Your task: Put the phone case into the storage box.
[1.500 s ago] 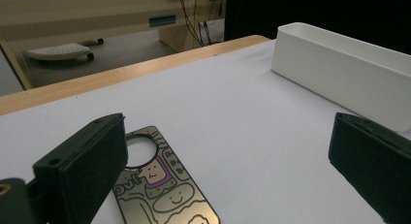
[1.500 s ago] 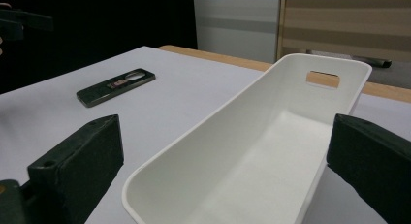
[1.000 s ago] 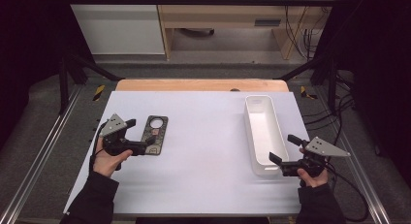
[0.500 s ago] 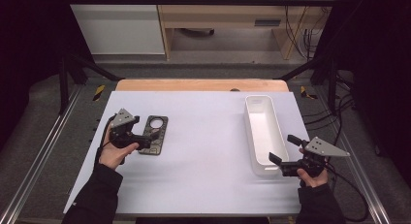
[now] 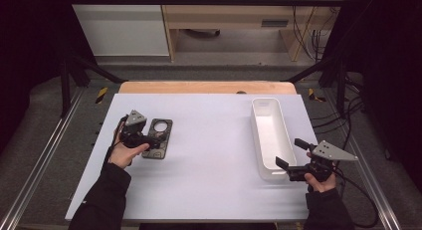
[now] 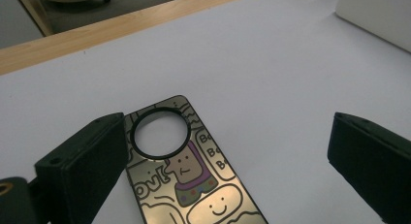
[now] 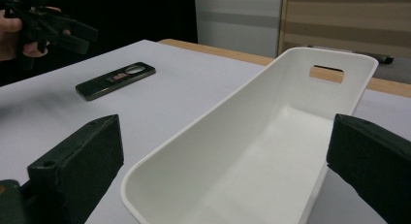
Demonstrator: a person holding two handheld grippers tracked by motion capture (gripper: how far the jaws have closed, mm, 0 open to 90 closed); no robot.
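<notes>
1. Your left gripper (image 5: pixel 149 140) stood with its jaws spread wide and gripping nothing, poised over the phone case (image 5: pixel 158 138) in the left-centre of the high view.
2. The phone case (image 6: pixel 186 170) lay flat on the white table (image 5: pixel 214 140), its round camera hole towards the top of the left gripper view. One jaw sat just beside its left edge; the other was well apart to the right.
3. In my judgement, you needed to centre the jaws across the case's narrow width before closing. A flat, thin item calls for a low approach, with the jaw tips down at the table surface, or it may slip out.
4. Your right gripper (image 5: pixel 291 158) was likewise released, its jaws straddling the near end of the white bin (image 5: pixel 269 135) at the lower right of the high view, without a visible clamp on the wall.
5. The bin (image 7: pixel 271 151) was empty, with a handle slot in its far end.
6. The table between case and bin was bare; I noted nothing obstructing a carry across.
</notes>
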